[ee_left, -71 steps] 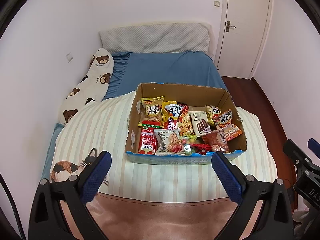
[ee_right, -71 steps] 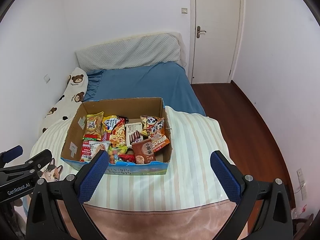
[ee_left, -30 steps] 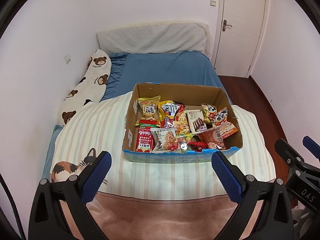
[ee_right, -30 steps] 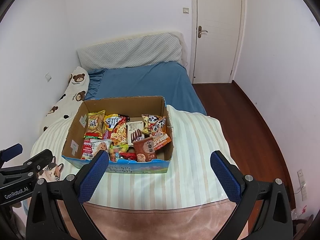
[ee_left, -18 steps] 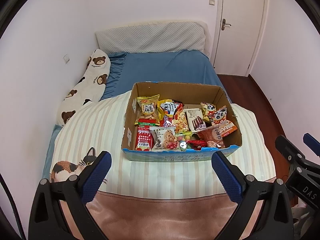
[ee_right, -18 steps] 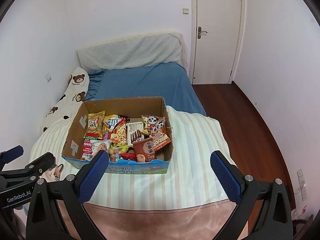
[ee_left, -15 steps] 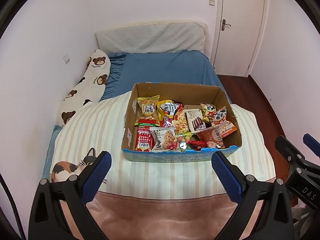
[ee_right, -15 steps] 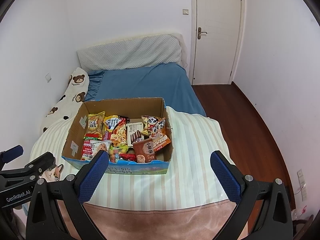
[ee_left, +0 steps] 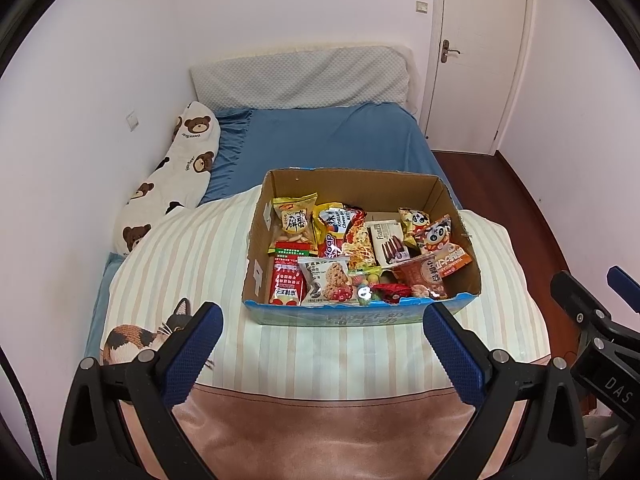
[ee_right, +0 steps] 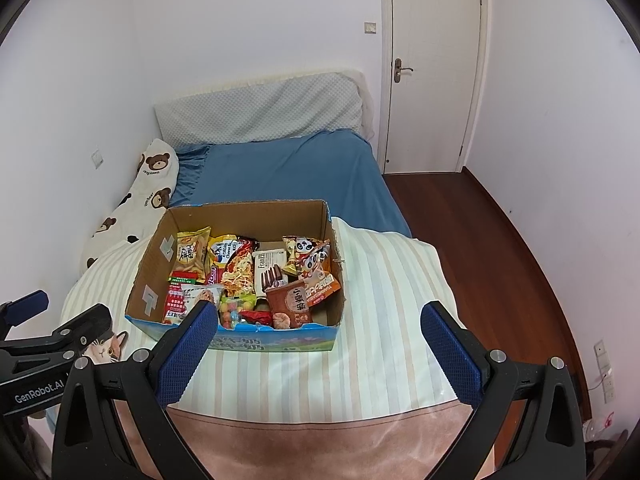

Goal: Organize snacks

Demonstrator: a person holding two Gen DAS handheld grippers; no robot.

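- Box (ee_left: pixel 360 316): open cardboard, brown walls, blue printed front, taped patches on the left wall; set on the striped quilt (ee_left: pixel 192 260), mid-bed.
- Snacks (ee_left: pixel 352 256): all inside the box, none on the quilt. Glossy crinkled bags along the back, a red flat packet front left, a clear pouch of round candies in the middle, a white carton with chocolate sticks, a brown paper cup (ee_right: pixel 290 304) leaning front right.
- Left claw (ee_left: pixel 320 356): spread wide, empty, held short of the box front. Ridged blue pads on black arms.
- Right claw (ee_right: pixel 316 356): likewise wide and empty, facing the box's front right corner.
- Stage: fits either a loose heap awaiting sorting or a box already filled; not settled from these views.
- Handling, as a judgement: bags soft and slippery, best pinched at a seam; cup rigid, liable to tip.
- Surroundings: blue sheet (ee_left: pixel 332 140), bear pillow (ee_left: pixel 176 176), white door (ee_right: pixel 434 68), wood floor.
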